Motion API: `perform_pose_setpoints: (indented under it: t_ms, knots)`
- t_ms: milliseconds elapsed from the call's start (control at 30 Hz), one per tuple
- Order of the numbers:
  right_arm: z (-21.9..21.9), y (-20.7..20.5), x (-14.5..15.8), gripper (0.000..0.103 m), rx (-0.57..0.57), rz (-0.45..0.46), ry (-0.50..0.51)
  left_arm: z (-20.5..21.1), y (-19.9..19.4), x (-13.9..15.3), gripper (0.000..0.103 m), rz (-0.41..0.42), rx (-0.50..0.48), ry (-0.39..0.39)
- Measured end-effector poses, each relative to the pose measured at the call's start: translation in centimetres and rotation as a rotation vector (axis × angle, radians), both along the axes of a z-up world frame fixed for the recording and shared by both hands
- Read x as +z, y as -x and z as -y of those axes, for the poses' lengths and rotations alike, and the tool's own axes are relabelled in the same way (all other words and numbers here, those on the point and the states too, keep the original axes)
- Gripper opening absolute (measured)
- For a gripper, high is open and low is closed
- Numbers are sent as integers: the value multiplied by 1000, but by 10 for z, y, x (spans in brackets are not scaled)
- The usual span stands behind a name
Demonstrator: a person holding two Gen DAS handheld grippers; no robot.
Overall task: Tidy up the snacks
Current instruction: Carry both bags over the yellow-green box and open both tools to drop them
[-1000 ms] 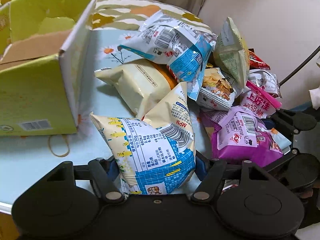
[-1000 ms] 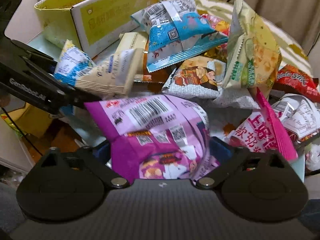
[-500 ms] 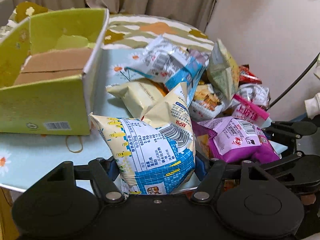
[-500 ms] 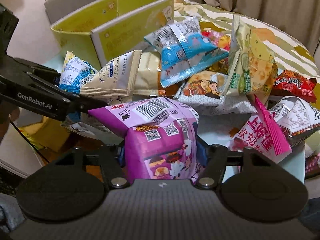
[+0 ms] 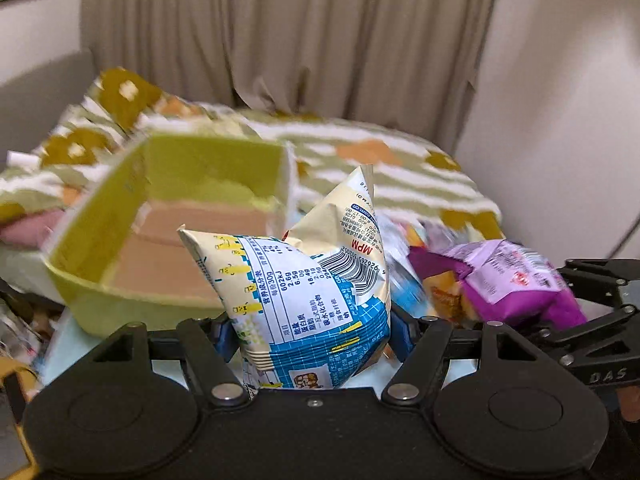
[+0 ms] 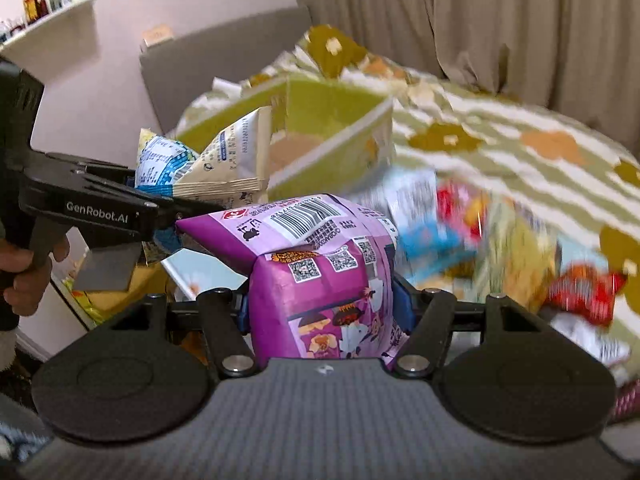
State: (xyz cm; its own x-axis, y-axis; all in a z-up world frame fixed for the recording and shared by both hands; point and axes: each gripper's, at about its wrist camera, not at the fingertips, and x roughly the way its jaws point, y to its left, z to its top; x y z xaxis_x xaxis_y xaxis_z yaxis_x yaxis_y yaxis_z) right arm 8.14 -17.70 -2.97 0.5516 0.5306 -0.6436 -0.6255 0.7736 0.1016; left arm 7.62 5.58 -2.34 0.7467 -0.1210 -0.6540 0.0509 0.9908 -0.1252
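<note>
My left gripper (image 5: 314, 336) is shut on a cream and blue snack bag (image 5: 308, 292), held in the air near the open yellow-green cardboard box (image 5: 104, 220) that lies ahead to the left. My right gripper (image 6: 322, 312) is shut on a purple snack bag (image 6: 320, 276), also lifted. In the right wrist view the left gripper (image 6: 168, 204) with its cream and blue bag (image 6: 208, 160) sits to the left, between me and the box (image 6: 332, 104). The purple bag (image 5: 508, 280) appears at the right of the left wrist view.
A blurred pile of snack bags (image 6: 500, 240) lies on the table to the right of the box. Behind is a bed with a striped flowered cover (image 5: 400, 168), curtains and a wall. A person's hand (image 6: 24, 276) holds the left gripper's handle.
Both grippers rose with their bags and tilted up, so the box and the bed now show farther ahead. The right gripper's jaws closed on the purple bag after the first frame.
</note>
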Motion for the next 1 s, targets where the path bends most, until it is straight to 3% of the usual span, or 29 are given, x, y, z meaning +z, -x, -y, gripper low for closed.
perform_pose_setpoints:
  t_ms: [267, 433, 800, 933, 1000]
  knots:
    - [-60, -52, 50, 78, -19, 86, -56, -59, -56, 29, 74, 60, 67, -52]
    - [-109, -103, 63, 79, -83, 66, -103, -101, -107, 31, 75, 39, 56, -59]
    - [-195, -219, 28, 79, -309, -122, -96, -157, -217, -23, 78, -122, -46, -36]
    - [-211, -238, 12, 79, -369, -159, -94, -163, -240, -43, 98, -158, -73, -68]
    - [-215, -244, 5, 79, -397, -173, -84, -163, -242, -49, 98, -160, -78, -99]
